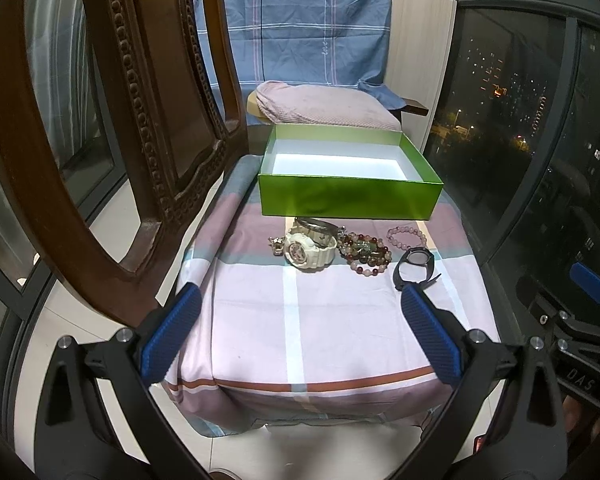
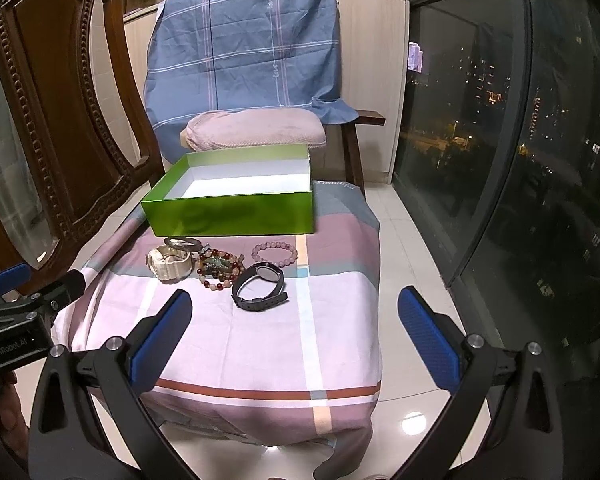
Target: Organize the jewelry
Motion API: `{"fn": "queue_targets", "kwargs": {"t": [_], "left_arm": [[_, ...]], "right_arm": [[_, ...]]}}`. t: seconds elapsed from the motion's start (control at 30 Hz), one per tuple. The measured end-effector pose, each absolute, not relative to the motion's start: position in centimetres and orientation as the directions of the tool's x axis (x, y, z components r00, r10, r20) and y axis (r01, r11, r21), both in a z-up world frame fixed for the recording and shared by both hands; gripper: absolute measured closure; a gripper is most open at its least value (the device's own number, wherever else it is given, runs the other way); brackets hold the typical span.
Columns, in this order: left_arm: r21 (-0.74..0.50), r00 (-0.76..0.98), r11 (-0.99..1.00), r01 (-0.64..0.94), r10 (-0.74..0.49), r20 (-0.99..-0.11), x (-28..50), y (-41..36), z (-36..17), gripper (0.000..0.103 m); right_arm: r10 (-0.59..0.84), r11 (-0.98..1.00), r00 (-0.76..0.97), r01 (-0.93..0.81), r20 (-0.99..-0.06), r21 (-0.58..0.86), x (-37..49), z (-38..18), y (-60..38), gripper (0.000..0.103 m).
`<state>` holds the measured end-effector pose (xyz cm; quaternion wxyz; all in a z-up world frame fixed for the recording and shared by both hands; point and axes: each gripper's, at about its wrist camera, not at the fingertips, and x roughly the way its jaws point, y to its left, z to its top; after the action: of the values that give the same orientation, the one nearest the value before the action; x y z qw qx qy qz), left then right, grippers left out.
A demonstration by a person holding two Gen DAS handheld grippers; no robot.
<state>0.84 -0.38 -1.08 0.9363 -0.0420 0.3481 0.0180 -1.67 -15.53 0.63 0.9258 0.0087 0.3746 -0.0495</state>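
1. You are holding the left gripper and the right gripper above the near edge of the cloth-covered counter; both sets of jaws are standing wide open, gripping nothing.
2. The jewelry is lying in a row just in front of the empty green box: white watch, mixed bead bracelets, pink bead bracelet, black watch.
3. The bracelets are touching the white watch, so a careless pinch is likely dragging several pieces together.
4. The loose cloth is risking bunching under the jaws.
5. The wooden chair back is crowding your left side.
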Motion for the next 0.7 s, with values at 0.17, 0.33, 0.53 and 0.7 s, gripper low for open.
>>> {"fn": "queue_targets", "kwargs": {"t": [0.17, 0.33, 0.53, 0.7], "left_arm": [[-0.065, 0.754, 0.996, -0.062, 0.004, -0.656, 0.87, -0.3, -1.07, 0.004], [-0.063, 0.753, 0.996, -0.062, 0.005, -0.658, 0.88, -0.26, -1.08, 0.004], [-0.061, 0.751, 0.996, -0.061, 0.006, -0.66, 0.97, -0.31, -1.15, 0.004], [-0.062, 0.746, 0.996, -0.061, 0.005, -0.666, 1.1, -0.24, -1.43, 0.004]], "right_arm": [[-0.087, 0.995, 0.714, 0.098, -0.695, -0.024, -1.63, 0.52, -15.43, 0.003], [-0.083, 0.995, 0.712, 0.097, -0.697, -0.019, -1.58, 0.57, -15.48, 0.003], [-0.086, 0.995, 0.711, 0.097, -0.698, -0.024, -1.52, 0.48, -15.49, 0.003], [-0.083, 0.995, 0.711, 0.096, -0.699, -0.021, -1.49, 0.35, -15.49, 0.003]]}}
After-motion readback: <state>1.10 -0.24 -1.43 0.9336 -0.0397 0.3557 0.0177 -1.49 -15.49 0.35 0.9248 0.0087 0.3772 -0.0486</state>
